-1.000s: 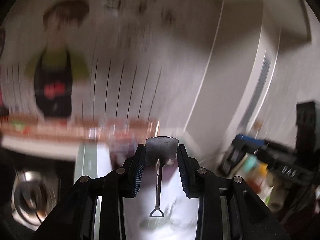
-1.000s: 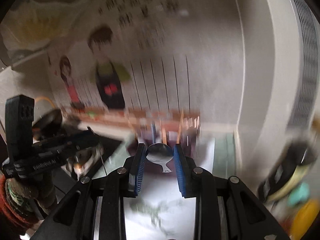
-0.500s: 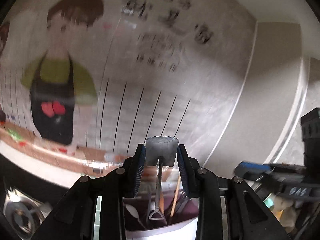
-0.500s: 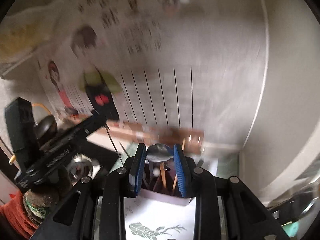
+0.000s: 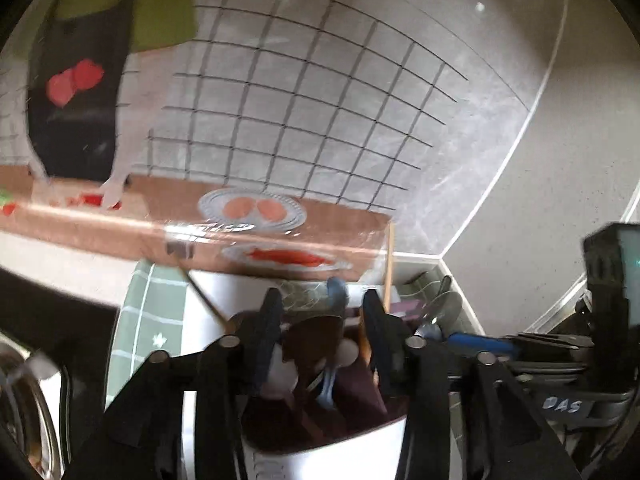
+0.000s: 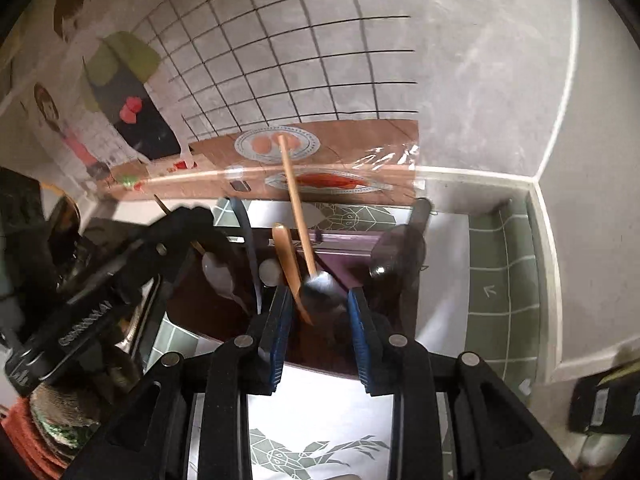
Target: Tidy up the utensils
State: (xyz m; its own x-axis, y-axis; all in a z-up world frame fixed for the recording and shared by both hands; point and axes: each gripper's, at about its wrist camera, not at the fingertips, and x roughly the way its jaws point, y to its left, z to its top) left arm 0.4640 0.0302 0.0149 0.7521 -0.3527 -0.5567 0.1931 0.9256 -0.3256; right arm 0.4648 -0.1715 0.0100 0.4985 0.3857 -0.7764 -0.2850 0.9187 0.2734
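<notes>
Both grippers directly over utensil holder (image 6: 224, 316).
Left gripper (image 5: 320, 336) parted, spatula (image 5: 316, 344) between; right gripper (image 6: 320, 308) clamps spoon (image 6: 320, 284), handle pointing down.

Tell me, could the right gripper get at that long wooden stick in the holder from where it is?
Probably yes. The right gripper hangs over the open holder, and the stick leans up just ahead of its fingers. It already holds a spoon, though.
</notes>
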